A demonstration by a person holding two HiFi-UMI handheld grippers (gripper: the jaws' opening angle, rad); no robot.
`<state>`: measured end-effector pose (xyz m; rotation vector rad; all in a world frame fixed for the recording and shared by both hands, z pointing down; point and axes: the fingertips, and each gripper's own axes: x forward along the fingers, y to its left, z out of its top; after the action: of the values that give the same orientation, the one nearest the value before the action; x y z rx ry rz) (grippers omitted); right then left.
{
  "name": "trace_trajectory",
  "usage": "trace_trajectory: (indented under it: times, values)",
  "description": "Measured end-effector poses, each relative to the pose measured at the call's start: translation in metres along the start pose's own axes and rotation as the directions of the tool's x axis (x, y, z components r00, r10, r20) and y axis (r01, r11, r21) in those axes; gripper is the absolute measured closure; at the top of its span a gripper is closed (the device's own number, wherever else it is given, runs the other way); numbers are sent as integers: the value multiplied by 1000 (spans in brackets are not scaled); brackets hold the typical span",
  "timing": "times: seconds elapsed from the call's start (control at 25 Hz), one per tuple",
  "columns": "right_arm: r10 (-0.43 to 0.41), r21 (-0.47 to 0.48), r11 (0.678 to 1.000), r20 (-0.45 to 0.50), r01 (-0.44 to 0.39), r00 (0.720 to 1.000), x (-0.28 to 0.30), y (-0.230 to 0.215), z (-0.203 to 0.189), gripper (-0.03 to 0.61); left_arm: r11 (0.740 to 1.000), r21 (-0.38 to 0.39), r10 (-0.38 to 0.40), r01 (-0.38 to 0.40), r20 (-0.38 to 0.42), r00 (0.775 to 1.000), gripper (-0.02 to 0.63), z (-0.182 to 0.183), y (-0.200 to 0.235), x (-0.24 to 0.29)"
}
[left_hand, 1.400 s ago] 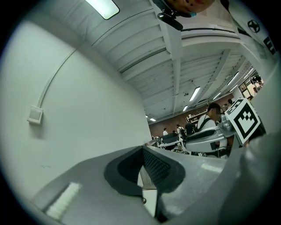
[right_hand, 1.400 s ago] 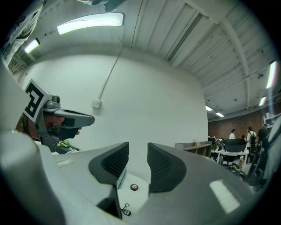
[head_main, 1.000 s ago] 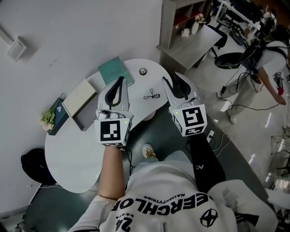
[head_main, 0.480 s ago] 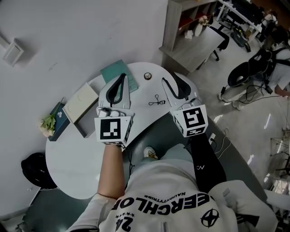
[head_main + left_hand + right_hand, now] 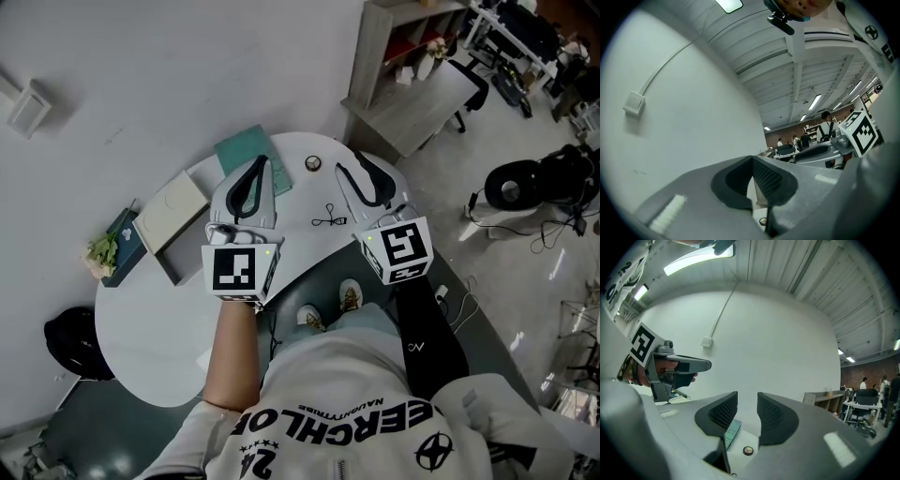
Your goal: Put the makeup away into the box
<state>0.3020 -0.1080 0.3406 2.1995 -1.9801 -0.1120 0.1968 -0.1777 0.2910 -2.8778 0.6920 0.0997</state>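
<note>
A small round compact (image 5: 312,163) and a black eyelash curler (image 5: 330,219) lie on the round white table (image 5: 169,328). A teal flat case (image 5: 234,150) and a cream box (image 5: 172,200) sit further left. My left gripper (image 5: 259,163) hovers over the teal case's near edge, its pads meeting at the tips with nothing in them. My right gripper (image 5: 352,165) hangs just right of the compact, jaws apart and empty. The right gripper view shows its jaws (image 5: 747,399) framing the teal case (image 5: 732,433) and the compact (image 5: 748,451). The left gripper (image 5: 752,161) looks along the wall.
A dark book with a small flower bunch (image 5: 108,246) lies at the table's left edge, against the white wall. Behind the table to the right stands a grey shelf desk (image 5: 422,94). A black bag (image 5: 66,342) sits on the floor at left.
Both grippers have moved forward over the table, towards the teal case and the compact. Their jaws look the same as before.
</note>
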Motion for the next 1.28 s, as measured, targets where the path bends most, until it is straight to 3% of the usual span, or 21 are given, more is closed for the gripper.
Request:
trace_trajectory:
  times: [0.16, 0.28, 0.4, 0.56, 0.68, 0.84, 1.04, 1.28]
  values:
    - [80, 11, 997, -64, -80, 995, 16, 4, -20, 425, 1000, 5, 23, -23, -7, 1000, 607, -3, 3, 5]
    - [223, 15, 974, -210, -225, 952, 27, 21, -59, 421, 999, 9, 38, -38, -16, 999, 607, -6, 5, 7]
    - [370, 19, 917, -410, -398, 833, 29, 45, -120, 387, 998, 0, 67, -67, -28, 997, 607, -12, 11, 6]
    - [417, 2, 851, -609, -525, 675, 17, 59, -191, 380, 995, -7, 98, -99, -53, 994, 607, -19, 18, 3]
    - [415, -4, 815, -694, -579, 589, 9, 60, -230, 377, 991, -5, 136, -137, -85, 987, 606, -28, 26, -1]
    - [417, 14, 777, -760, -630, 498, 1, 61, -274, 371, 983, 6, 182, -183, -110, 977, 606, -38, 33, -8]
    - [435, 48, 748, -789, -662, 433, -3, 63, -310, 370, 971, 19, 238, -238, -141, 961, 606, -46, 37, -13]
    - [436, 73, 728, -817, -682, 378, -3, 66, -340, 365, 960, 31, 278, -277, -174, 945, 607, -53, 37, -19]
